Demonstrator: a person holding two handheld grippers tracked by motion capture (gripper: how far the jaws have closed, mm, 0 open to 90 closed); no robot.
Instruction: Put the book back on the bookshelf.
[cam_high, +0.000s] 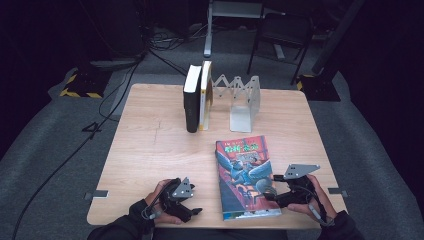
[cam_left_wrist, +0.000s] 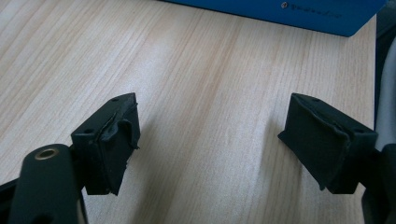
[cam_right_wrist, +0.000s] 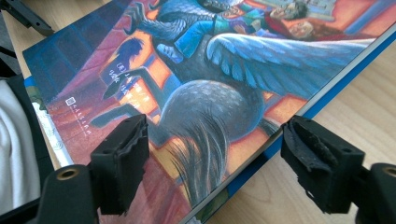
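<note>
A book with a colourful illustrated cover (cam_high: 245, 175) lies flat on the wooden table (cam_high: 150, 140), near its front right. My right gripper (cam_high: 270, 193) reaches in from the right at the book's near right edge. In the right gripper view the book (cam_right_wrist: 210, 60) lies under the open right gripper (cam_right_wrist: 217, 158): one jaw hangs over the cover, the other over the wood beside the blue edge, and neither presses on it. My left gripper (cam_high: 196, 212) rests at the front left of the book. It stands open (cam_left_wrist: 219, 140) over bare wood, with the book's blue edge (cam_left_wrist: 280, 11) farther ahead.
At the back of the table a black book (cam_high: 192, 100) and a pale yellow-edged book (cam_high: 205, 95) stand upright against a folding metal book rack (cam_high: 241, 102). A chair (cam_high: 280, 35) and cables (cam_high: 125, 85) lie beyond the table on the grey floor.
</note>
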